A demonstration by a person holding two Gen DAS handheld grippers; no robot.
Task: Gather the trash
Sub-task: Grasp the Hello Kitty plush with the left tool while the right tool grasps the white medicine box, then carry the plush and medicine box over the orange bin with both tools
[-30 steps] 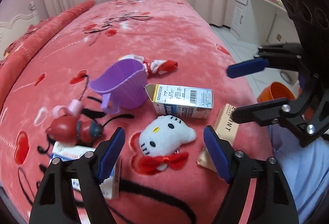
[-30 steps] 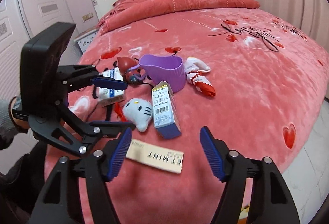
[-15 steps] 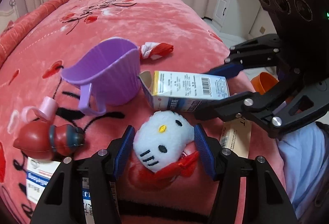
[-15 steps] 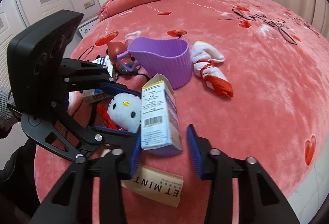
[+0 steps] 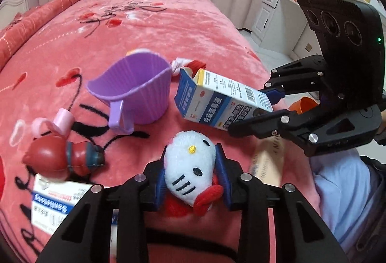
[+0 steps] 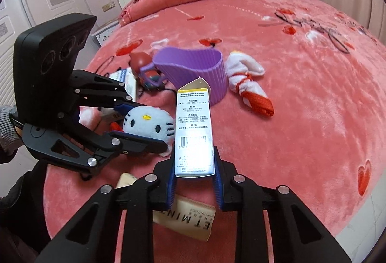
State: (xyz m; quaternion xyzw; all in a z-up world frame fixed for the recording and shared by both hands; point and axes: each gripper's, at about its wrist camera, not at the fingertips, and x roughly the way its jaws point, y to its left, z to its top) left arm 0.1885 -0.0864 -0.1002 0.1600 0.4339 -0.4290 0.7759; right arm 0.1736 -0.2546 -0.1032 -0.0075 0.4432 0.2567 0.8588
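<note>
Our left gripper clamps the cat plush, a toy; binning it is the risk. Our right gripper grasps the medicine box just beyond the plush by one end; it may pivot loose.

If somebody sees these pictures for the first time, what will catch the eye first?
A white cat plush sits pinched in the left tool, near the bed's edge. Beside it, the right tool grips a blue-and-white medicine box, with a purple cup behind on the pink bedspread.
</note>
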